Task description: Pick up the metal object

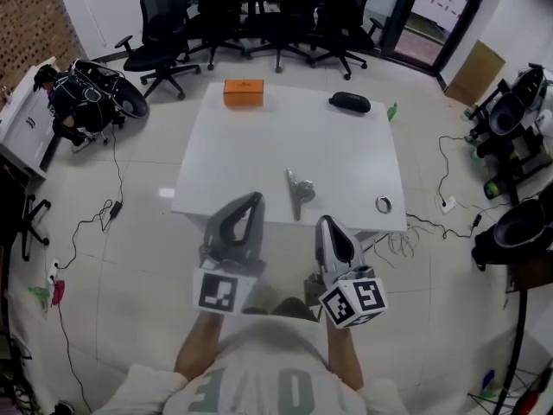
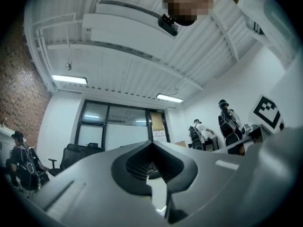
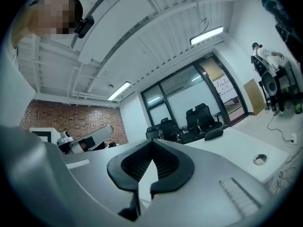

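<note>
Although left gripper and right gripper are clenched and empty, the metal object beyond them is probably rigid, weighty and slick; grasp across its slim near end.

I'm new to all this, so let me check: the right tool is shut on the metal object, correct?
Not quite. The right tool is shut, but on nothing. The metal object lies untouched on the white table, ahead of the tool, as the head view shows.
</note>
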`<action>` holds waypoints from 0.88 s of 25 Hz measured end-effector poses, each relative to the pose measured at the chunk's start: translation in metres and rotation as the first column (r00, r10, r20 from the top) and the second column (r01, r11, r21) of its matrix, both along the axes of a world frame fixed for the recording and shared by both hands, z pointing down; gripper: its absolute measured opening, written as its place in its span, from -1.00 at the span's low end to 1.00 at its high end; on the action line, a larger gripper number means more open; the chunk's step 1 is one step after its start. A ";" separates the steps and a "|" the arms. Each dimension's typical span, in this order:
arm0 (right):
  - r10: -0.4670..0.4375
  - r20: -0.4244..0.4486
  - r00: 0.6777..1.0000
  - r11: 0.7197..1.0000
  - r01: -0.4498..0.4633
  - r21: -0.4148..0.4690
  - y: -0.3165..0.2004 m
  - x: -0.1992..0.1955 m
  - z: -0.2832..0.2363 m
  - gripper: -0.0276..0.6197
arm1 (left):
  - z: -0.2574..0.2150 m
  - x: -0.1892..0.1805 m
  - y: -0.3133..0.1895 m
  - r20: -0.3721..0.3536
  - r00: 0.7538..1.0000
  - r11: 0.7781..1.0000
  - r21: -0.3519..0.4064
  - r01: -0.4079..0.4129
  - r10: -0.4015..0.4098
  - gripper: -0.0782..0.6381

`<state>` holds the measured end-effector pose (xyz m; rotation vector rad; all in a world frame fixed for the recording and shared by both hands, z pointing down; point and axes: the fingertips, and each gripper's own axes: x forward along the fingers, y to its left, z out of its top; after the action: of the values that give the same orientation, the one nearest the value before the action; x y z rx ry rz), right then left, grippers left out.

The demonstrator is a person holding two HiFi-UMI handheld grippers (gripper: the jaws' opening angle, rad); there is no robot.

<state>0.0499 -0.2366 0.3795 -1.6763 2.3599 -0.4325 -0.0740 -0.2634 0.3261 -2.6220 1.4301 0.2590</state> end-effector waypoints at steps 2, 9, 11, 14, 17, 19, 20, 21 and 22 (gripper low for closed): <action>0.012 0.003 1.000 1.000 -0.012 -0.014 -0.015 0.005 0.004 -0.88 | 0.005 0.001 -0.017 -0.012 1.000 1.000 -0.018 -0.001 0.001 -0.78; 0.014 -0.004 1.000 0.998 -0.014 -0.069 -0.055 0.023 0.016 -0.87 | 0.008 0.013 -0.050 0.024 1.000 1.000 -0.011 0.011 -0.011 -0.78; 0.010 -0.014 1.000 0.997 -0.011 -0.080 -0.065 0.025 0.021 -0.87 | 0.009 0.019 -0.055 0.050 0.999 1.000 -0.003 0.005 -0.005 -0.78; 0.003 -0.033 0.999 0.996 -0.006 -0.094 -0.077 0.025 0.027 -0.87 | 0.012 0.025 -0.064 0.062 0.998 1.000 -0.008 -0.002 0.002 -0.78; -0.014 -0.051 0.999 0.994 0.008 -0.113 -0.084 0.025 0.037 -0.87 | 0.021 0.028 -0.072 0.079 0.997 0.999 -0.035 0.001 0.001 -0.78; -0.022 -0.072 0.997 0.992 0.013 -0.123 -0.093 0.027 0.053 -0.87 | 0.026 0.030 -0.080 0.058 0.998 0.998 -0.058 0.004 -0.001 -0.78; -0.024 -0.084 0.996 0.991 0.013 -0.137 -0.099 0.029 0.067 -0.87 | 0.028 0.030 -0.084 0.045 0.999 0.998 -0.065 0.006 -0.003 -0.78; -0.025 -0.098 0.995 0.987 0.009 -0.161 -0.105 0.033 0.083 -0.87 | 0.030 0.030 -0.087 0.039 0.999 0.997 -0.072 0.010 -0.007 -0.78; -0.024 -0.113 0.993 0.982 0.002 -0.190 -0.111 0.037 0.099 -0.87 | 0.032 0.031 -0.088 0.039 0.999 0.997 -0.077 0.014 -0.011 -0.78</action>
<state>0.0867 -0.3473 0.4787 -1.8141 2.4818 -0.5964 -0.0433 -0.3518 0.3584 -2.6626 1.4722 0.1542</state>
